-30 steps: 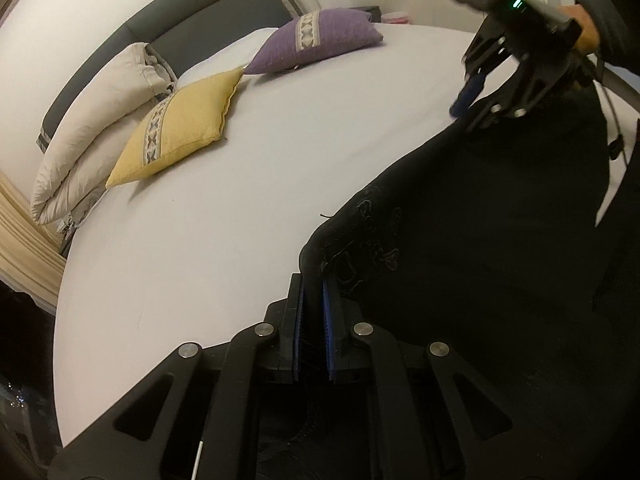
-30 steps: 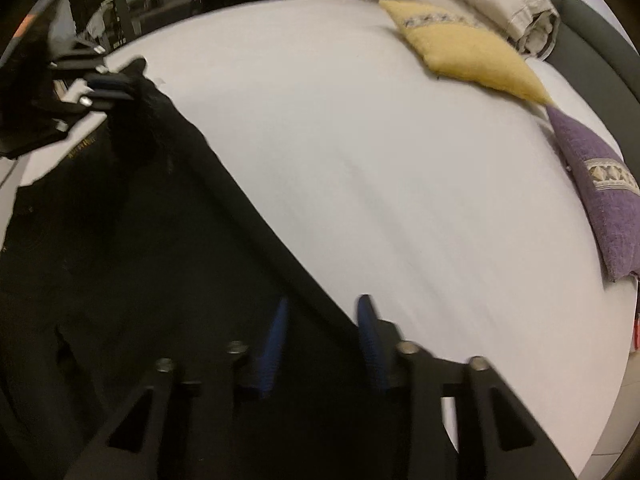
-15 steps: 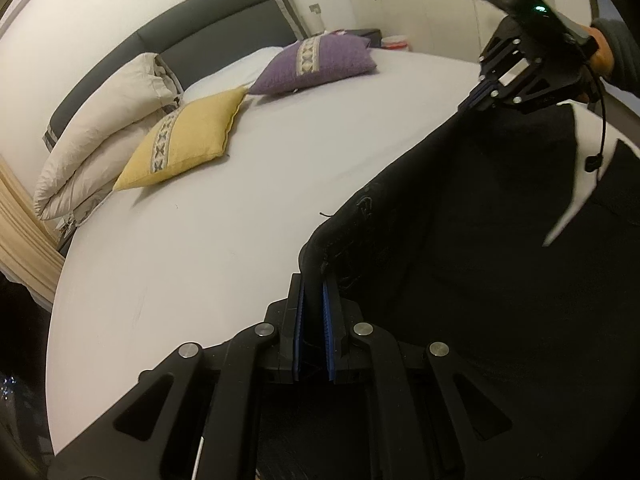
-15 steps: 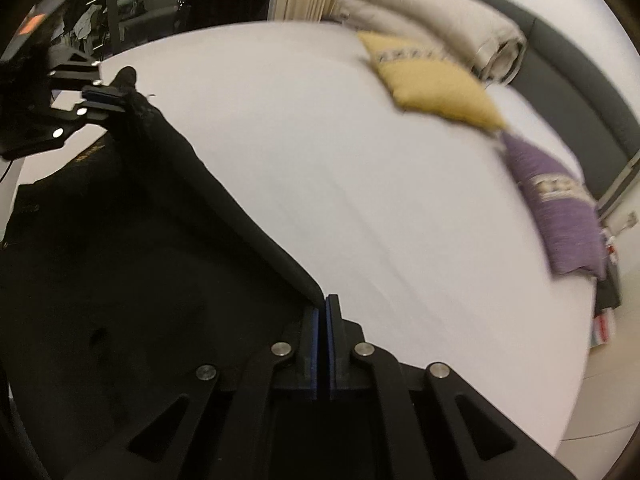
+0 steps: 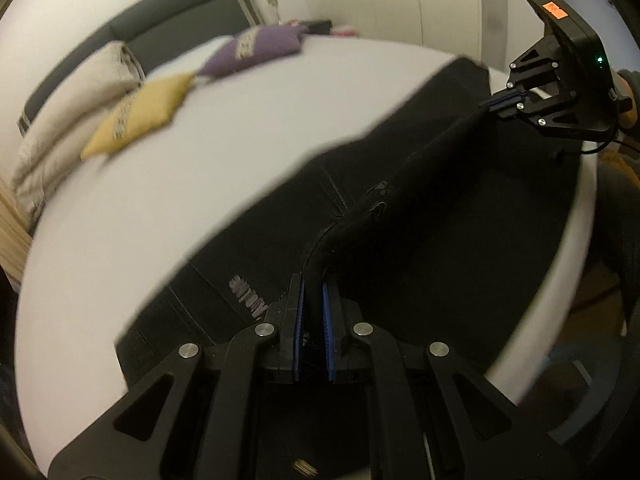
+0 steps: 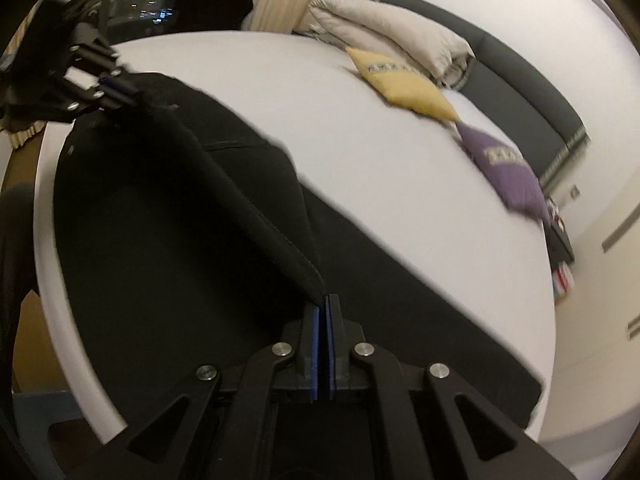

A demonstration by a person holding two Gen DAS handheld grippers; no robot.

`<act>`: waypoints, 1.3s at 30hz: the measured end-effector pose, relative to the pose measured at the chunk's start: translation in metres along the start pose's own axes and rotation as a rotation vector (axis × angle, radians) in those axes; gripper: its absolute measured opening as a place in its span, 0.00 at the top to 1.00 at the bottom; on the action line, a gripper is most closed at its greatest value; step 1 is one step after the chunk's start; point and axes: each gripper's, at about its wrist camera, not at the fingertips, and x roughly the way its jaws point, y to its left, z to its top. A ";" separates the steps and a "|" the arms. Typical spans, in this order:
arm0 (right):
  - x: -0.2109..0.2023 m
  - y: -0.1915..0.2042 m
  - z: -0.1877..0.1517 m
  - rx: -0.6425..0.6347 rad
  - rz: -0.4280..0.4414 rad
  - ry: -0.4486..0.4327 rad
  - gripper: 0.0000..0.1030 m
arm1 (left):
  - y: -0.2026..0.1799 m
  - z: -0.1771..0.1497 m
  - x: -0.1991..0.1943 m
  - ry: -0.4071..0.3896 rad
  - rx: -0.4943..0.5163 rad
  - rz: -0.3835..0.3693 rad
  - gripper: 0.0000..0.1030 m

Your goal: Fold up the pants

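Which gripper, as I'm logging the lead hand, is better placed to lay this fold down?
Probably the right gripper: it pinches black pants' thin leg end, easy to carry over; the left gripper clamps the bulkier waist end.

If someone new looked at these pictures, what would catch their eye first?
Probably the black pants spread over the near part of the white bed, with one edge lifted taut between the left gripper and the right gripper, both clamped on the fabric. Next, the yellow cushion and purple cushion by the headboard.
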 end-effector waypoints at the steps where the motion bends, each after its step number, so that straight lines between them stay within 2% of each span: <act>1: 0.000 0.010 -0.005 0.008 -0.015 0.007 0.97 | -0.006 -0.009 -0.001 0.007 -0.017 -0.009 0.93; 7: -0.017 0.040 -0.018 0.040 -0.071 0.003 0.97 | -0.029 -0.046 -0.012 0.005 -0.079 0.000 0.94; 9: -0.016 0.048 -0.018 0.007 -0.083 0.009 0.97 | -0.029 -0.051 -0.015 -0.005 -0.094 0.009 0.94; 13: -0.023 0.048 -0.013 0.017 -0.088 0.002 0.97 | -0.026 -0.055 -0.023 -0.034 -0.114 0.029 0.94; 21: -0.073 0.084 0.016 -0.128 -0.144 -0.008 0.97 | 0.000 -0.069 -0.045 -0.069 -0.131 0.034 0.95; 24: -0.069 0.100 0.014 -0.145 -0.114 0.020 0.97 | 0.002 -0.087 -0.046 -0.042 -0.128 0.033 0.94; 29: -0.032 0.128 -0.012 -0.160 -0.046 0.127 0.97 | -0.008 -0.111 -0.032 0.013 -0.128 0.023 0.95; 37: -0.030 0.136 -0.012 -0.167 -0.032 0.127 0.97 | 0.009 -0.103 -0.034 -0.003 -0.150 0.065 0.94; 39: -0.025 0.149 -0.019 -0.175 -0.023 0.150 0.97 | 0.009 -0.106 -0.025 0.031 -0.145 0.053 0.94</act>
